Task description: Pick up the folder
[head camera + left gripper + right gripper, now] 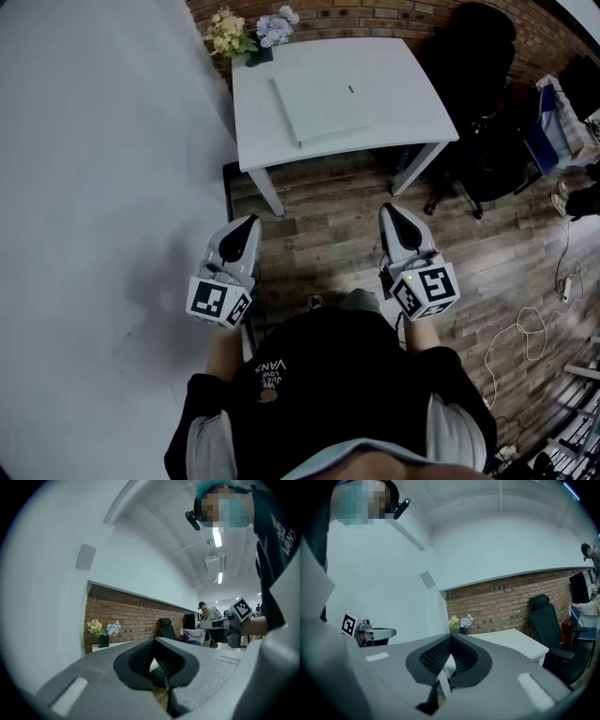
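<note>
A pale green folder [320, 106] lies flat on the white table [398, 112] at the far side of the room. Both grippers are held level in front of the person, well short of the table, over the wooden floor. My left gripper [247, 223] is shut with nothing in it, and its jaws meet at the tip in the left gripper view [153, 642]. My right gripper [390, 212] is shut too and empty [450, 639]. From the gripper views the table [516, 641] shows almost edge-on, so the folder is hidden there.
A vase of flowers [246, 34] stands at the table's far left corner by the brick wall. A black office chair [478, 89] sits right of the table, with bags and cables further right. A white wall [94, 187] runs along the left.
</note>
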A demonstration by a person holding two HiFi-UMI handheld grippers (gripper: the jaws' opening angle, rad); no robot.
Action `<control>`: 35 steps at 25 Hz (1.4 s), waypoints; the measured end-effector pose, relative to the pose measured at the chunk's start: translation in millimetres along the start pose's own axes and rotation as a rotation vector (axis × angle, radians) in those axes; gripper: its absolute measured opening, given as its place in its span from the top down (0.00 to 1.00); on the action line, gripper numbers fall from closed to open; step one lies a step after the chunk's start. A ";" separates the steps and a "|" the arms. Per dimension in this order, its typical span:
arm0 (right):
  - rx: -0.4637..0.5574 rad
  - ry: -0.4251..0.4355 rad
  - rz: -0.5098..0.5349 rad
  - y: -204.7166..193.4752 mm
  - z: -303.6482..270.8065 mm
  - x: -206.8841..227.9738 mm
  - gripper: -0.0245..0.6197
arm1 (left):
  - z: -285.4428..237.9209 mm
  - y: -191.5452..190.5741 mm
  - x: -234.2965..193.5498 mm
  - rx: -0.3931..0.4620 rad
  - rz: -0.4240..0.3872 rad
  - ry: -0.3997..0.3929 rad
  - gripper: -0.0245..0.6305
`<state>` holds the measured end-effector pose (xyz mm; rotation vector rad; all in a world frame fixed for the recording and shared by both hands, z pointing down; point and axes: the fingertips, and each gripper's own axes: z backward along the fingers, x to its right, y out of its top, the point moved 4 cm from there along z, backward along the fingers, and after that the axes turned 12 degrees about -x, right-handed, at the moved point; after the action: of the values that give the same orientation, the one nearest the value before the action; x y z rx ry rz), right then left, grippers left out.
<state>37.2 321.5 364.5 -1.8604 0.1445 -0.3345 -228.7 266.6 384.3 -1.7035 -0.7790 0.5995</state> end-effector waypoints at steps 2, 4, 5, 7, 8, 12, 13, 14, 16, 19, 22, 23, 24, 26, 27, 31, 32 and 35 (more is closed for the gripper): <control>-0.003 0.004 -0.003 -0.7 -4.3 -2.7 0.98 | -1.2 -0.9 -3.8 0.000 0.021 0.004 0.96; 0.001 0.007 -0.004 -0.2 -6.4 -2.7 0.98 | -3.7 -0.2 -4.8 0.002 0.035 0.001 0.96; 0.006 0.008 -0.004 0.8 -6.4 -1.5 0.98 | -5.7 0.2 -4.3 0.004 0.038 -0.005 0.96; 0.018 0.012 -0.007 2.9 -6.9 1.5 0.97 | -10.4 0.1 -3.6 0.004 0.043 -0.017 0.96; 0.023 0.016 -0.010 3.2 -8.3 2.6 0.97 | -12.8 -0.7 -4.4 0.003 0.046 -0.021 0.96; 0.031 0.032 -0.021 6.3 -20.7 7.5 0.97 | -24.9 -2.2 -12.7 0.000 0.054 -0.022 0.96; 0.032 0.033 -0.023 6.6 -24.6 9.9 0.97 | -28.6 -2.2 -14.8 0.000 0.054 -0.022 0.96; 0.031 0.035 -0.026 6.4 -29.0 12.8 0.97 | -32.4 -2.3 -17.1 0.001 0.053 -0.022 0.96; 0.030 0.039 -0.032 6.2 -38.4 19.3 0.97 | -39.9 -1.5 -21.8 0.001 0.050 -0.023 0.96; 0.025 0.040 -0.045 11.5 -52.1 28.6 0.97 | -51.7 3.7 -29.9 -0.004 0.050 -0.025 0.96; 0.017 0.049 -0.046 17.3 -66.6 39.1 0.97 | -66.8 10.0 -39.5 -0.011 0.051 -0.022 0.96; 0.014 0.052 -0.046 19.0 -70.8 43.0 0.97 | -72.5 12.2 -41.8 -0.011 0.051 -0.021 0.96; 0.010 0.054 -0.046 20.7 -74.7 47.2 0.97 | -78.3 14.6 -43.3 -0.010 0.052 -0.021 0.96; 0.007 0.057 -0.050 24.1 -82.1 56.9 0.97 | -89.8 19.1 -45.5 -0.008 0.054 -0.023 0.96; 0.007 0.060 -0.053 25.8 -86.1 62.1 0.97 | -95.6 21.1 -46.6 -0.008 0.054 -0.023 0.96; 0.009 0.078 -0.059 31.3 -102.3 81.4 0.97 | -118.3 27.0 -51.6 -0.015 0.056 -0.016 0.96; 0.010 0.084 -0.059 32.3 -106.1 85.9 0.97 | -123.7 28.3 -52.7 -0.016 0.057 -0.012 0.96; 0.007 0.096 -0.062 35.7 -118.5 98.9 0.97 | -138.6 32.5 -56.2 -0.016 0.058 -0.002 0.96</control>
<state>98.1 176.0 379.1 -1.8457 0.1511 -0.4665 -157.8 131.0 388.5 -1.7458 -0.7397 0.6363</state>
